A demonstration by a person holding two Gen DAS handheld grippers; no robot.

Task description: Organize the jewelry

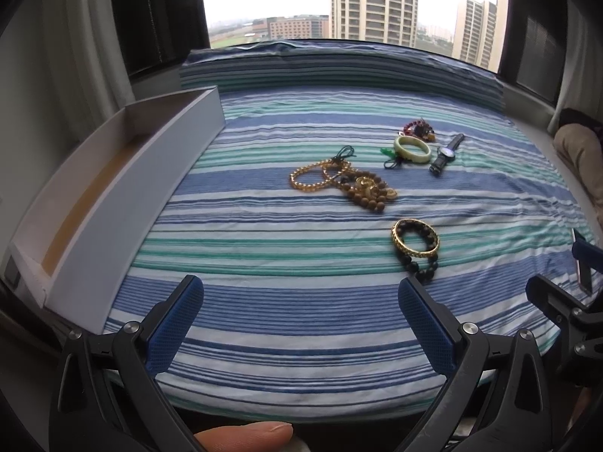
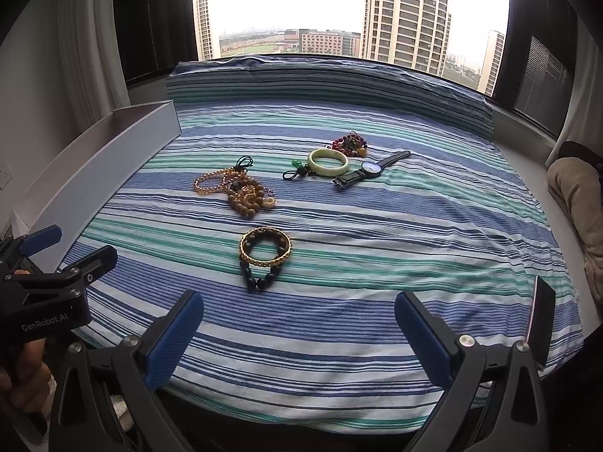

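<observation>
The left gripper [image 1: 301,324] and the right gripper [image 2: 299,333] both hang over the striped cloth [image 1: 301,301] with fingers wide apart, holding nothing. A gold bangle [image 1: 414,239] lies on a black bead bracelet [image 1: 424,263] (they touch) at 1 o'clock from the left gripper. Further up are a brown bead pile [image 1: 361,188], a green bangle [image 1: 412,148] and a watch [image 1: 446,154]. The white box [image 1: 94,226] sits at 10 o'clock.
</observation>
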